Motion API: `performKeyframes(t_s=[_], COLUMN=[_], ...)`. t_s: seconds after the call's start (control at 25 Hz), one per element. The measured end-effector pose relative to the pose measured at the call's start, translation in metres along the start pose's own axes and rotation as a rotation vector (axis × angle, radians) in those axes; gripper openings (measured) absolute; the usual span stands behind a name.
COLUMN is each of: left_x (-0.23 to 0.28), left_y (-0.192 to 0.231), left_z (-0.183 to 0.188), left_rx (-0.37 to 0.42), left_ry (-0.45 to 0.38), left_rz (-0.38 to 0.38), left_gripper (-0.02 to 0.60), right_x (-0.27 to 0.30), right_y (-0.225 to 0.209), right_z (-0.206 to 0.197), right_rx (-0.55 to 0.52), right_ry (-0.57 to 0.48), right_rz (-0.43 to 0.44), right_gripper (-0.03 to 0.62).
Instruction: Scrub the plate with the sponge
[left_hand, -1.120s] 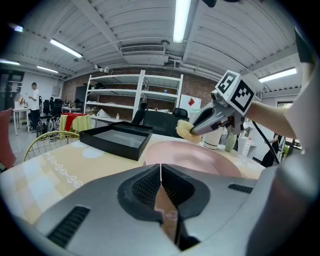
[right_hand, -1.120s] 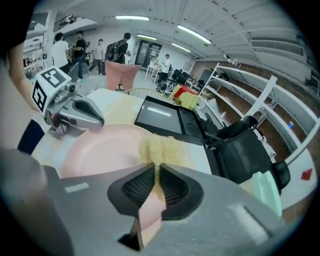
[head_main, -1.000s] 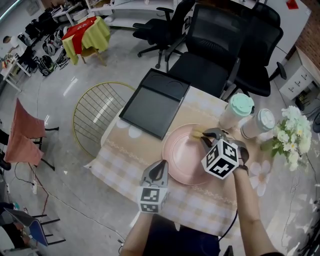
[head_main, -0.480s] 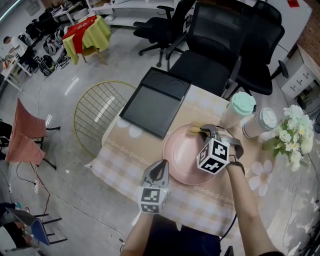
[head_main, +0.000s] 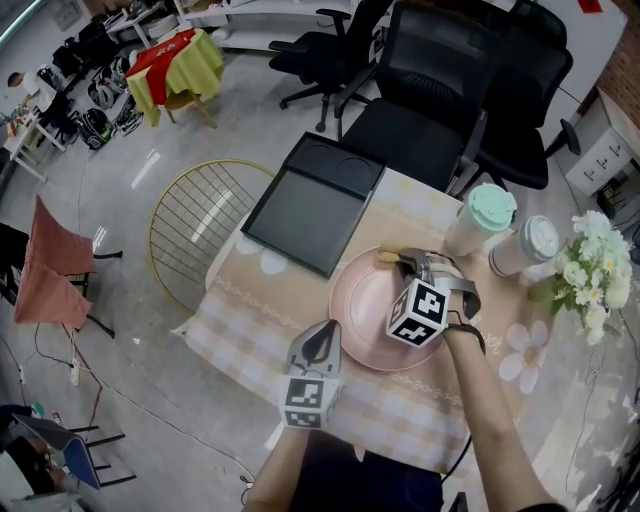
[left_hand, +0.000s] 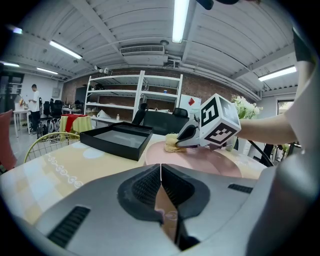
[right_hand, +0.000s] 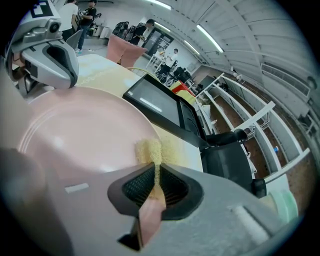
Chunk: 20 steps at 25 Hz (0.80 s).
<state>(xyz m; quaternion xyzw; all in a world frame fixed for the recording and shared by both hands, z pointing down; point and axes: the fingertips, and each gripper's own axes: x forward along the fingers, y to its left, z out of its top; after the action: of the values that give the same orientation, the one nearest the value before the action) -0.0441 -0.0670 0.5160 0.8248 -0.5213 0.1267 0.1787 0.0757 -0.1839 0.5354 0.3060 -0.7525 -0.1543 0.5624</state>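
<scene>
**A:** Where is the sponge (right_hand: 149, 150)?

**B:** It is pinched in the right gripper (head_main: 405, 262). The fingers are closed on it down to a thin gap. The yellow tuft sticks out just ahead of the tips and sits on the far rim of the plate (head_main: 362, 300), partly over the cloth of the surface (head_main: 255, 300).

**A:** Where is the unscrubbed area relative to that?

**B:** The pink face of the plate spreads from the sponge back toward the person and to the left. I judge the next stroke should be a drag inward from the rim, not a push outward. Further out there is only cloth, then the black tray (head_main: 310, 205).

**A:** And the left gripper (head_main: 322, 336)?

**B:** Its fingers are fully together with nothing between them. The tips are at the plate's near-left rim, opposite the sponge. I cannot confirm that they touch the rim. It looks placed to steady the plate.

**A:** Which is nearer the working edge?

**B:** The right gripper. The left is a whole plate away from it.
</scene>
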Motion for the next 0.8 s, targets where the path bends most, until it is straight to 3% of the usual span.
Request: performKeyframes(t_s=[0.8], left_x=[0.0], left_y=[0.0], left_z=[0.004], left_rx=[-0.001], left_ry=[0.0], left_rz=[-0.002], left_gripper=[0.014], right_x=[-0.002], right_y=[0.015], right_z=[-0.005], right_rx=[0.053], right_ry=[0.076], right_rz=[0.131], right_gripper=[0.031])
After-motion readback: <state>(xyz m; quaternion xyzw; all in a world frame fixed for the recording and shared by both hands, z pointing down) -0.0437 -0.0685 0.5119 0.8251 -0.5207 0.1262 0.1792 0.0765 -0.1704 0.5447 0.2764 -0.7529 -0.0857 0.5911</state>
